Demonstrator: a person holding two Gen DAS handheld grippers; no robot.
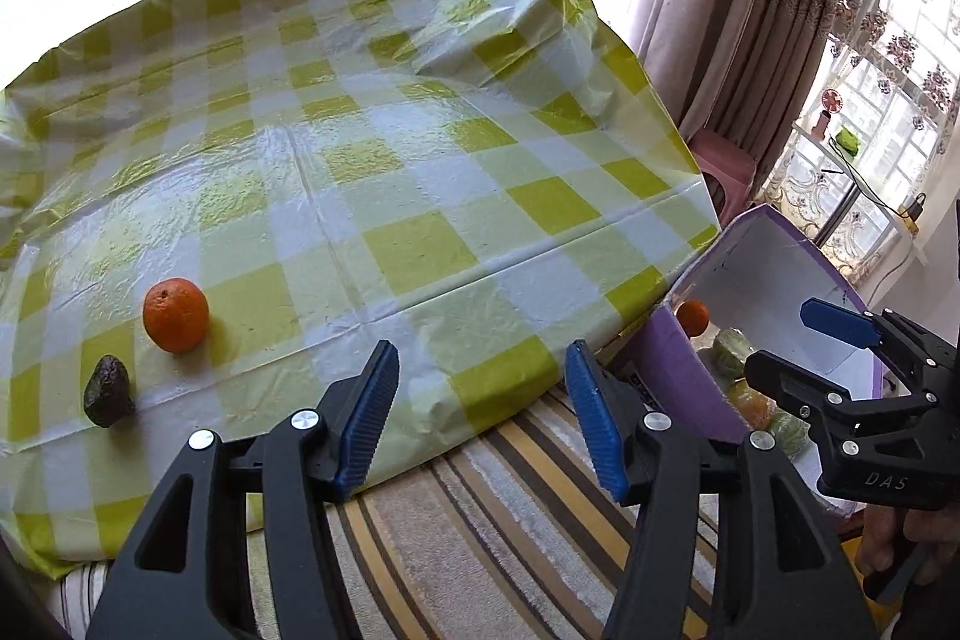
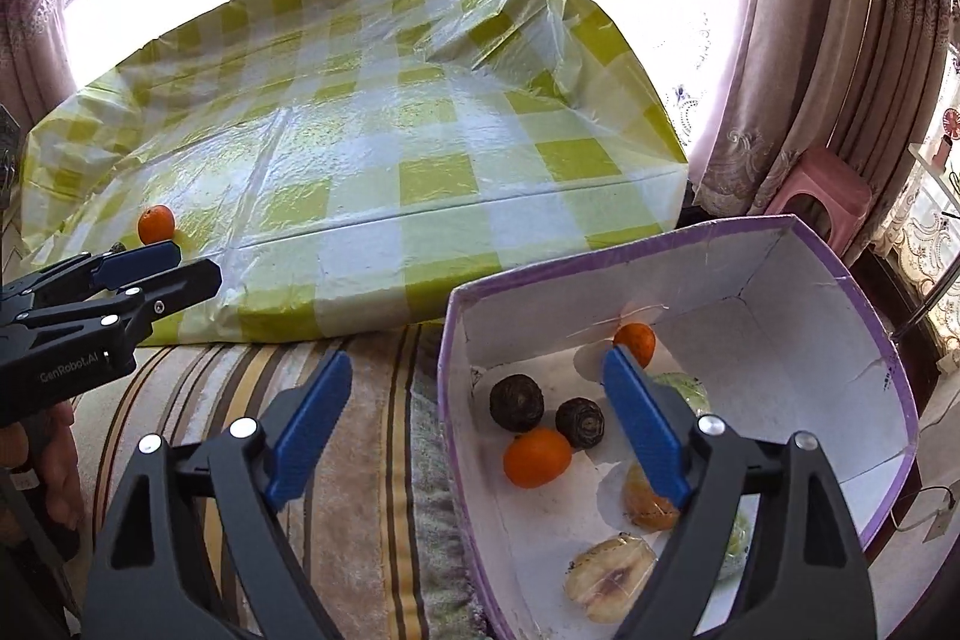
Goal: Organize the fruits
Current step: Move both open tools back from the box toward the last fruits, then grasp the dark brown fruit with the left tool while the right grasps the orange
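Sunlight from curtained windows falls on a table covered with a green and white checked cloth, and a striped rug lies in front of it. Beside the table stands a box with a purple rim and white walls. Inside it lie two oranges, one near the far wall and one nearer the middle, two dark round fruits just beside each other, some pale green pieces, a yellowish piece and a cut pale piece near the front.

On the cloth, an orange rests near the front edge, and a dark pointed fruit lies just beside it, closer to the edge. Its long axis runs roughly away from the edge, with the narrower end toward the orange.

Both of these lie well to the left of the left gripper, whose jaws are spread and hold nothing. The right gripper hangs over the box's near left wall, jaws also spread wide and not holding anything.
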